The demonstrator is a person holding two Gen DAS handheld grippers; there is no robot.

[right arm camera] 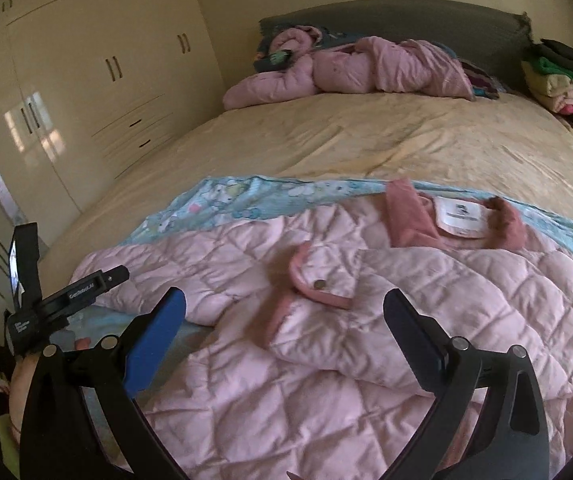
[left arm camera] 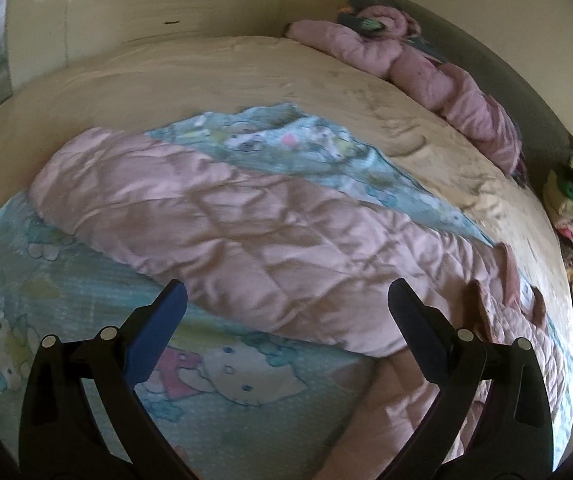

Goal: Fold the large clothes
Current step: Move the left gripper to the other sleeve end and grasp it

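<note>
With the pink quilted jacket (right arm camera: 326, 320) lying on the cartoon blanket (left arm camera: 66, 312) on the bed (right arm camera: 326, 140), both the left claw (left arm camera: 286, 304) and right claw (right arm camera: 284, 308) hover wide open and empty; best pinch the outer hem edges evenly before folding.

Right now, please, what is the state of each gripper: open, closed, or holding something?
Left gripper: open, holding nothing, above the pink quilted jacket.
Right gripper: open, holding nothing, above the same jacket.
</note>
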